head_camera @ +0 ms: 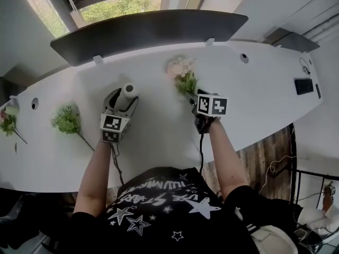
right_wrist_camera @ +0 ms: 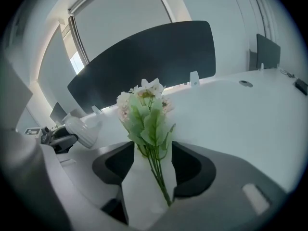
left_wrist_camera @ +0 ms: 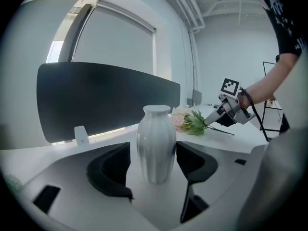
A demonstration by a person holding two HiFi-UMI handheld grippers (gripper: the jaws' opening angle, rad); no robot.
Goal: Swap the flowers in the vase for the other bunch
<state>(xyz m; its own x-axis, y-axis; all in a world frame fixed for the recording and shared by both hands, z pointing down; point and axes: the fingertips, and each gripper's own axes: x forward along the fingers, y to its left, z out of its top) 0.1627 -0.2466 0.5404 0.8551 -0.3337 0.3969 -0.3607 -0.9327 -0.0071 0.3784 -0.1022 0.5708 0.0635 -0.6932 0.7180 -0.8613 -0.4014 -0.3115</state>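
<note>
A person in a star-printed black shirt is leaning over a curved white tabletop, working a hand-held gripper in each hand. The left hand-held gripper is clamping a ribbed white vase by its belly, with one dark jaw pressing on each side. The vase's mouth is standing empty, and its base is sitting at the tabletop surface.

To the right, the right hand-held gripper is pointing down at a bunch of pale pink flowers with green leaves. The bunch is lying flat on the tabletop, its blooms facing the dark divider panel. The jaws are standing spread wide, with the thin green stems running loose down the gap between them. Neither pad is pressing on them.

Well apart on the left, a leafy green bunch is lying on the tabletop, its stem trailing toward the person. A further bunch with pink blooms is lying at the far left edge. A small black device is resting near the right end of the tabletop. Daylight and green foliage are showing through the window behind the divider.
</note>
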